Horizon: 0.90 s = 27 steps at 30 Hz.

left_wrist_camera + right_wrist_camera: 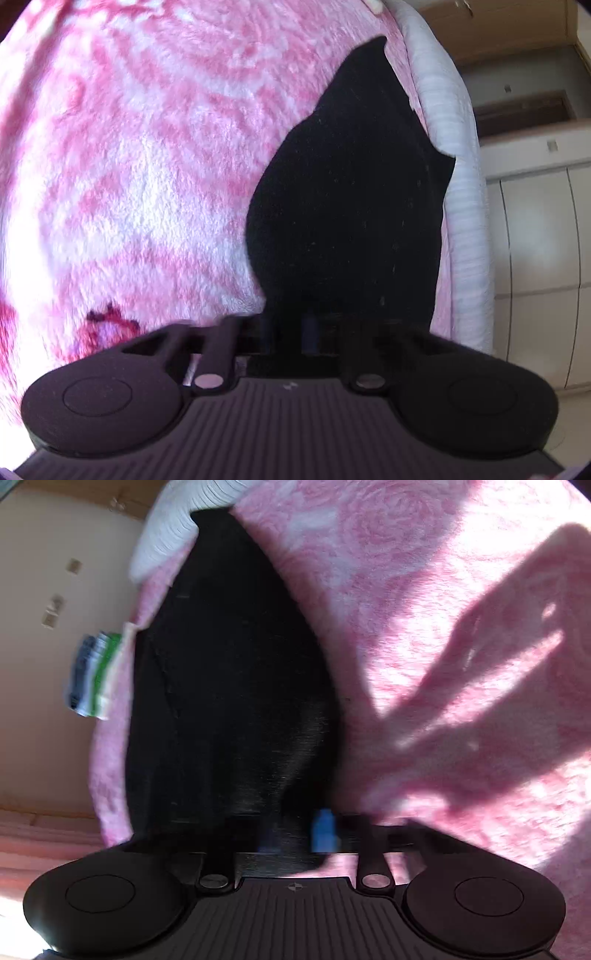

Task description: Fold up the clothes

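A black garment (351, 203) lies spread on a pink-and-white fleece blanket (129, 166), near the bed's right edge in the left wrist view. Its near hem reaches my left gripper (290, 332), whose two dark fingers stand close together, pinched on the cloth. In the right wrist view the same black garment (229, 701) runs away from my right gripper (295, 834). That gripper's blue-padded fingertips (325, 830) sit close together on the garment's near edge. The picture there is blurred.
A white ribbed bedding edge (461, 184) (166, 535) borders the blanket (424, 609). Pale cabinets (535, 221) stand beyond the bed. A folded blue, white and green striped stack (96, 675) lies at the blanket's left edge. A long shadow (480, 683) crosses the blanket.
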Motion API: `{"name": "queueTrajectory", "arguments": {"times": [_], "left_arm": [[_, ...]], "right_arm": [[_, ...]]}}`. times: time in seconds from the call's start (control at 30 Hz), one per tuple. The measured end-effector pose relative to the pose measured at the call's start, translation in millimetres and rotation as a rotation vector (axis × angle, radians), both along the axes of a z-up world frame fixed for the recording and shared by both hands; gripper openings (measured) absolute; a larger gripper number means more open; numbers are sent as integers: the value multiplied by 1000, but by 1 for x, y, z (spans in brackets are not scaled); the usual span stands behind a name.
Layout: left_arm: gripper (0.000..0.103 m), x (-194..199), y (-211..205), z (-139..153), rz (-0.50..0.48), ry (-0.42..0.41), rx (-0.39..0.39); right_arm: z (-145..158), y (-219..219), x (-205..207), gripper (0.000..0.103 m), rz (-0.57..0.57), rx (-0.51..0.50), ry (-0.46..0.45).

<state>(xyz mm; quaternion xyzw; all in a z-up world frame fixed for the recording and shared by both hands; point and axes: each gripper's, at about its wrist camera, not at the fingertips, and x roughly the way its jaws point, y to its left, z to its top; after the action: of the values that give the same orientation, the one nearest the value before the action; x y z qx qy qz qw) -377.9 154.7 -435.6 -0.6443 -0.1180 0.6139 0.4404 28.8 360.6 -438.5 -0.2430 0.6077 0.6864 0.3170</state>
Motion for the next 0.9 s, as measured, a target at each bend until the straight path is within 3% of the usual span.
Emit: {"name": "queueTrajectory", "arguments": {"times": [0.1, 0.17, 0.23, 0.33, 0.43, 0.7, 0.77, 0.83, 0.9], "left_arm": [[7, 11, -12, 30, -55, 108, 80], [7, 20, -25, 53, -97, 174, 131], [7, 34, -44, 65, -137, 216, 130], [7, 59, -76, 53, -200, 247, 43], [7, 76, -115, 31, -176, 208, -38], [10, 108, -158, 39, -312, 298, -104], [16, 105, -156, 45, -346, 295, -150], [22, 102, -155, 58, -394, 339, -215], [22, 102, -153, 74, -428, 430, -305]], "right_arm": [[14, 3, 12, 8, -7, -10, 24], [35, -1, 28, 8, 9, 38, 72], [51, -11, 47, 8, 19, 65, 85], [43, -34, 71, 8, 24, 25, 42], [17, -66, 87, 8, 42, -32, -54], [15, -131, 129, 9, 25, -42, -119], [24, -131, 127, 18, 49, -56, -165], [39, -125, 121, 41, 93, -80, -287], [62, -124, 117, 42, 121, 11, -411]]}}
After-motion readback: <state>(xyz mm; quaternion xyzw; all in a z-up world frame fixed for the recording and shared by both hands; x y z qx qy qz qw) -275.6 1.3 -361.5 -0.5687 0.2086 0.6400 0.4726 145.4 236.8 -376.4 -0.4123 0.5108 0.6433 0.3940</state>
